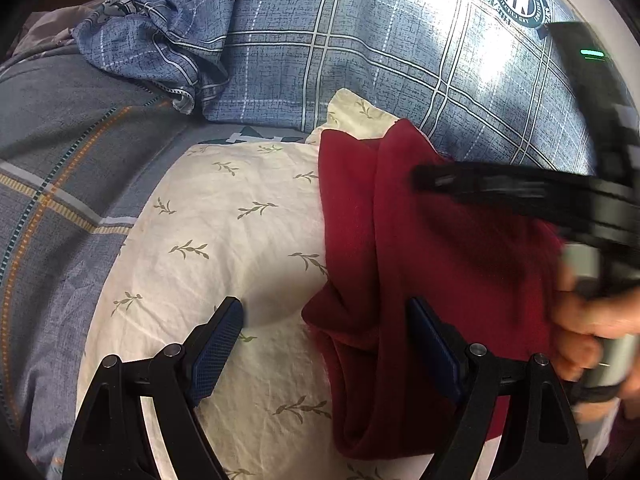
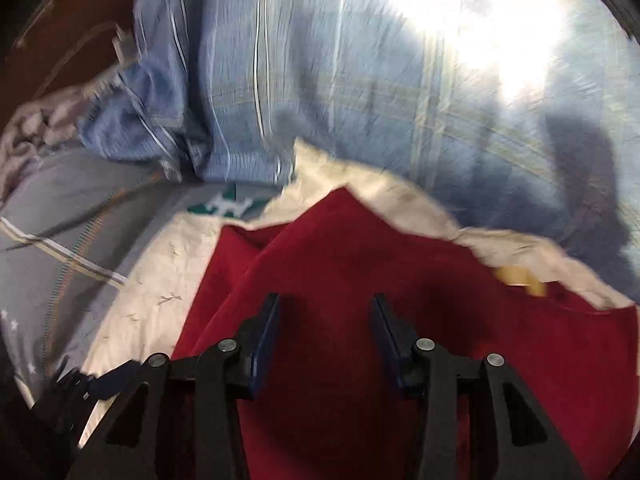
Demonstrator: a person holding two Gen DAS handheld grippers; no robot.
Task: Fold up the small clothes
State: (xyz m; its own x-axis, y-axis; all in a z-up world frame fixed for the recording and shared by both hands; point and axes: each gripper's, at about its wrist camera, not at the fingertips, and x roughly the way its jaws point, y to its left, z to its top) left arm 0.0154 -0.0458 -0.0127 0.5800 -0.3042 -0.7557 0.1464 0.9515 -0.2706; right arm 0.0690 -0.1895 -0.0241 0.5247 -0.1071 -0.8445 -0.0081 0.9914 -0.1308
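A dark red garment lies partly folded on a cream pillow with a leaf print. My left gripper is open, with its left finger over the pillow and its right finger over the garment's left edge. My right gripper is open above the red garment. In the left wrist view it reaches in from the right, blurred, over the garment's top. A yellow mark shows near the garment's far right edge.
A blue plaid bedspread lies behind the pillow, bunched at the far left. A grey plaid sheet lies to the left. Bright sunlight falls at the far right. The right wrist view is motion-blurred.
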